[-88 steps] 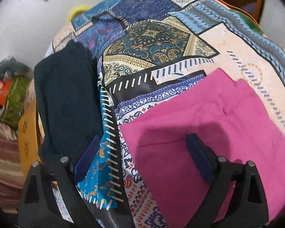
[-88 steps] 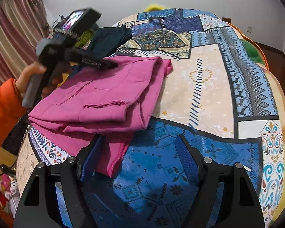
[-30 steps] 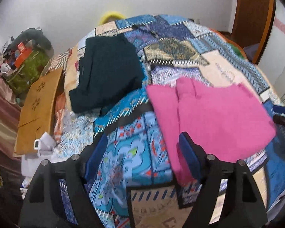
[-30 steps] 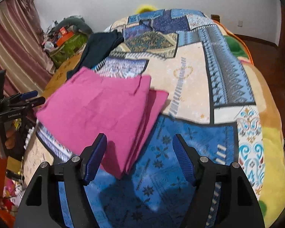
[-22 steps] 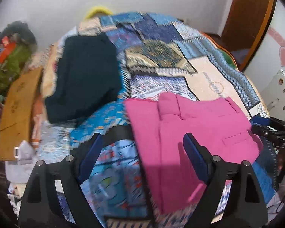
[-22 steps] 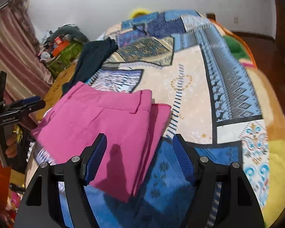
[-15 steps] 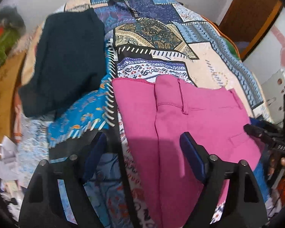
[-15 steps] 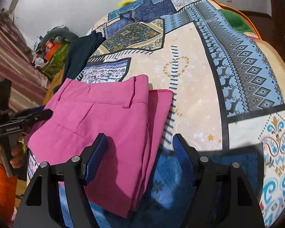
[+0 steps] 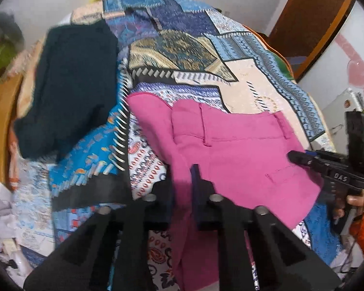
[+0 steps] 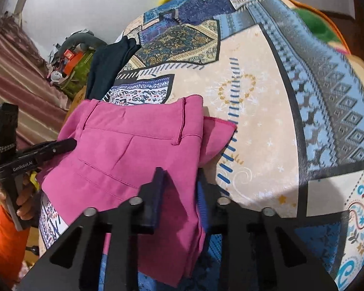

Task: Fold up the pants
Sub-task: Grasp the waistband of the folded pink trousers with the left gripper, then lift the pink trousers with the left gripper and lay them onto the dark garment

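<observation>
Left wrist: both grippers [image 9: 182, 184] [image 10: 179, 189] pinch pink pants [image 9: 233, 150]

Black hand-held gripper [image 10: 179, 189] with blue pads [image 10: 157, 189] and silver screws; white "GenRobot.AI" lettering; orange sleeve [image 10: 7, 249]

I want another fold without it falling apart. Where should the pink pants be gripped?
Take the pink pants by the stacked near edges, coming in low from the near side: the left gripper and right gripper look closed there, pinching all layers.
</observation>
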`<state>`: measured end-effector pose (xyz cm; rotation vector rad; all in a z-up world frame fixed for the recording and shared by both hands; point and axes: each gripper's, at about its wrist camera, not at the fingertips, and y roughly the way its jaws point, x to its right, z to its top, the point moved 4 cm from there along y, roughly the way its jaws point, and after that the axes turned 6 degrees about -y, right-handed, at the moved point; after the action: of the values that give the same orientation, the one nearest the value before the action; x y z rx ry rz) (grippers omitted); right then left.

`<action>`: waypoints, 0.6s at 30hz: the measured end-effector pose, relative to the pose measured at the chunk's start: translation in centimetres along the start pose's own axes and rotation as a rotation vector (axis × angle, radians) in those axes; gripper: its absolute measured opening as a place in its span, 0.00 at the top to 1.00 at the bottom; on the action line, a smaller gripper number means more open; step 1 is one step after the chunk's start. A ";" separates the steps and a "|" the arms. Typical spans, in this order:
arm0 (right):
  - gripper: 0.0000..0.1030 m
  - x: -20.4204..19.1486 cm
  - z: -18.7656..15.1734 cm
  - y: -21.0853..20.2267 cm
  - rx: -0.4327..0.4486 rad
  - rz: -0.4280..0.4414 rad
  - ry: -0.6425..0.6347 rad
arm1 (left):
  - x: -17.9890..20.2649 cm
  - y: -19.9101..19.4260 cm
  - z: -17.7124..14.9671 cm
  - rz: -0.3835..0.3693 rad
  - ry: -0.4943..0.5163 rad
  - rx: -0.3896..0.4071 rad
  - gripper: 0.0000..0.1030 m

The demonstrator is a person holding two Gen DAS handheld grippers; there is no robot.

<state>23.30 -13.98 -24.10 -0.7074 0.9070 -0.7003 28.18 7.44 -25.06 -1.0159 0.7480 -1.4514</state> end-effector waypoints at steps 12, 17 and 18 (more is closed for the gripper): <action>0.90 -4.7 5.4 -3.9 0.139 -0.045 -0.189 | -1.2 -6.7 2.4 0.076 0.036 0.191 0.90; 0.90 -8.1 9.0 -4.6 0.209 -0.051 -0.264 | -3.6 -10.6 4.7 0.107 0.009 0.288 0.90; 0.90 -8.9 9.8 -4.6 0.224 -0.051 -0.279 | -4.1 -11.2 5.2 0.113 0.002 0.307 0.90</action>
<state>26.86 -7.31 -12.30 -0.6114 0.5471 -0.7156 27.89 13.59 -13.60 -0.7252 0.5537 -1.4172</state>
